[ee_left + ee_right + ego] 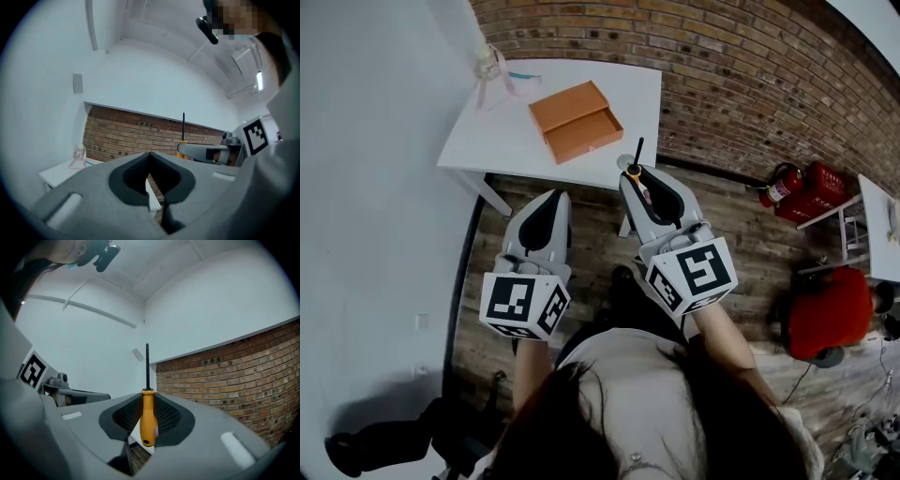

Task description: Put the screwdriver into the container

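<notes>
Head view: I saw the right gripper [633, 174] clamped on the screwdriver [635, 159] by the near right corner of the white surface [487, 131]. The orange container [575, 120] sat mid-surface, beyond and left.
Left gripper view: my left gripper [150, 155] had its jaws together, holding nothing.
Right gripper view: the yellow handle stood upright between the jaws.

A workroom or lab: brick wall [722, 66], white table [487, 141], plank floor [750, 272], red fire extinguishers [782, 186].

No legible text, labels or numbers anywhere.
</notes>
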`<action>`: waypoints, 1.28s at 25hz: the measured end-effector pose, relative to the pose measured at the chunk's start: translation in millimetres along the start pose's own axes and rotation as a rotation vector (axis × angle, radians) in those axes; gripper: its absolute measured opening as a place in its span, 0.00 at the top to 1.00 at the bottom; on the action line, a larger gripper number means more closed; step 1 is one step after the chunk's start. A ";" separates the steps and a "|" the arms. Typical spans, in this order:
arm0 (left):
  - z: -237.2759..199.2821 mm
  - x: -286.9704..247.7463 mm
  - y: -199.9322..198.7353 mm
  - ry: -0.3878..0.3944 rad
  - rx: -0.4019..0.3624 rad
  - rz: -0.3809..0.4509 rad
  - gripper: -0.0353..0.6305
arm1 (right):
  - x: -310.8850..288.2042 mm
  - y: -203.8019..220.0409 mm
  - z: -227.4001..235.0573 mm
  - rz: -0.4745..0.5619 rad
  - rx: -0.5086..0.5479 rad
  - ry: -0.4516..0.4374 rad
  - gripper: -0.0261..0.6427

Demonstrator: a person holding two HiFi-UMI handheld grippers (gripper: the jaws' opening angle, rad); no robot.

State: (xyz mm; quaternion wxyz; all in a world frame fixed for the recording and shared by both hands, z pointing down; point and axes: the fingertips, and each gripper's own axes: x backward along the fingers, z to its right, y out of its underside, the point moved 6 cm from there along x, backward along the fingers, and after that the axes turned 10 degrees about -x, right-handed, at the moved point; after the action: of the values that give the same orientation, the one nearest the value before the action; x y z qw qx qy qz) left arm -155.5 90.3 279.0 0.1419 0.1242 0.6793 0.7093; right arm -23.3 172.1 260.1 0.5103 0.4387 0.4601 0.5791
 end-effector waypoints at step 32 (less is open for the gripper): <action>-40.0 -145.9 2.1 -0.231 0.019 -0.035 0.95 | -124.5 1.9 133.2 -0.098 -0.001 -0.193 0.85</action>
State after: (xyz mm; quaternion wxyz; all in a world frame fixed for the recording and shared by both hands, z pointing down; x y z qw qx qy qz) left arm -34.8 -0.9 281.7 0.2306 0.1945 0.6671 0.6811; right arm 118.3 59.5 282.8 0.5800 0.4691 0.4295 0.5089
